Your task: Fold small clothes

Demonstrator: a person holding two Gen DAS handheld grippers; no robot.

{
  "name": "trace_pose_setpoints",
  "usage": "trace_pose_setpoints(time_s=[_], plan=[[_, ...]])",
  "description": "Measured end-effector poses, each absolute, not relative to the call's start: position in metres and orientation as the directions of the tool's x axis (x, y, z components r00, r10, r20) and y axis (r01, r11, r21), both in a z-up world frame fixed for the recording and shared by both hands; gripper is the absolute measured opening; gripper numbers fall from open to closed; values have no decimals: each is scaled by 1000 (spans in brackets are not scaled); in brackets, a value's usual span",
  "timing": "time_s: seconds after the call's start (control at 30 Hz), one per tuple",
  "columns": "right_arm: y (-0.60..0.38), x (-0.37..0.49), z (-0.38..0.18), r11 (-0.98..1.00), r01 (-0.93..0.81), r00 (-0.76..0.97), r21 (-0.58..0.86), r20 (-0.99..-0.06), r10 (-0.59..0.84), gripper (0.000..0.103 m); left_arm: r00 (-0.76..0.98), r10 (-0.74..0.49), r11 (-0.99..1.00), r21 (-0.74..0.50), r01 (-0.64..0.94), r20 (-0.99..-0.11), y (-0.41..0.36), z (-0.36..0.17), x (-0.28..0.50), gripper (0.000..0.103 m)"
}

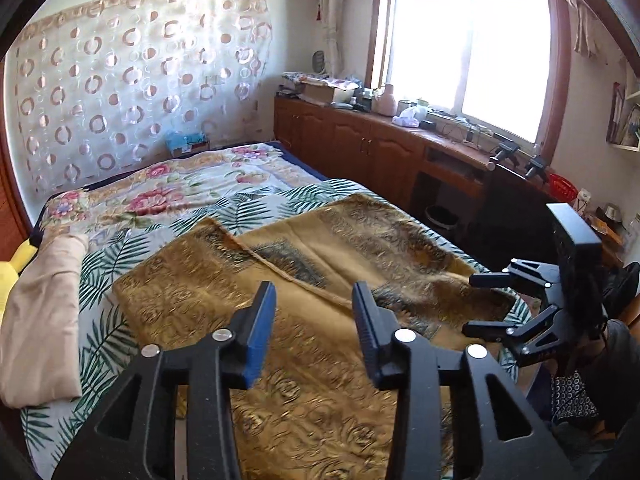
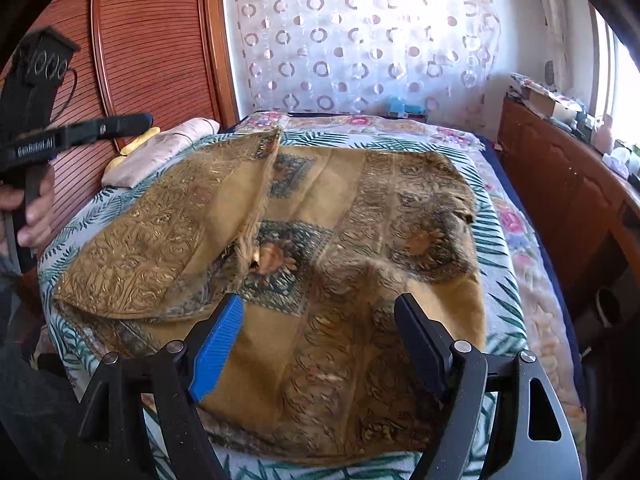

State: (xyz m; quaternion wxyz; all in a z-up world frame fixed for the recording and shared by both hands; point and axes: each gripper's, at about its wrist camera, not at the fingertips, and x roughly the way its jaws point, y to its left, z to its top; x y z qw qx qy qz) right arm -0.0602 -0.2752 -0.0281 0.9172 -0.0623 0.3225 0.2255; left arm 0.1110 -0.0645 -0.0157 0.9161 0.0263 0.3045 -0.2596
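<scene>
A golden-brown patterned cloth lies spread over the bed, on top of a leaf-print sheet. One side of it is already turned over: a big flap from the left edge rests folded onto the middle, its frayed hem running down the centre of the cloth. So the first fold looks done, though the flap sits a little skewed and rumpled along that hem.

The left claw hangs above the near part of the cloth, its jaws parted with nothing between them; it grips no fabric. From the other side I see it held up beside the wardrobe, in the person's hand, well clear of the bed. The right claw hovers over the near edge of the cloth with its jaws standing wide and empty, the fabric lying loose beneath.

What is left, to my eye, is most of the job: the right half is still flat and unfolded, its far corner curled and creased, and the piece is still wide. I would guess the right side has to come over next, then a fold across to make it compact. A pale folded garment lies by the bed's left edge.
</scene>
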Motion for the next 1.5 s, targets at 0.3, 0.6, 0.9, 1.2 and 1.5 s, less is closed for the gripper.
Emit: trace_pose_setpoints(time_s=[0.3, 0.6, 0.9, 1.2, 1.5], plan=[[-235, -19, -23, 845, -530, 626, 68, -641, 444, 80, 683, -400, 902, -128, 413, -611, -38, -45, 110, 75], [-198, 35, -46, 813, -569, 481, 126, -751, 453, 48, 711, -339, 935, -137, 328, -616, -10, -64, 98, 75], [-179, 31, -44, 784, -614, 468, 96, -756, 459, 23, 713, -324, 944, -163, 287, -622, 4, -82, 91, 75], [-191, 4, -23, 794, -605, 591, 60, -634, 498, 7, 707, -305, 952, -194, 236, -638, 15, -102, 82, 75], [-236, -32, 11, 845, -534, 714, 13, -529, 459, 6, 741, -291, 956, -206, 207, -605, 26, -101, 72, 75]])
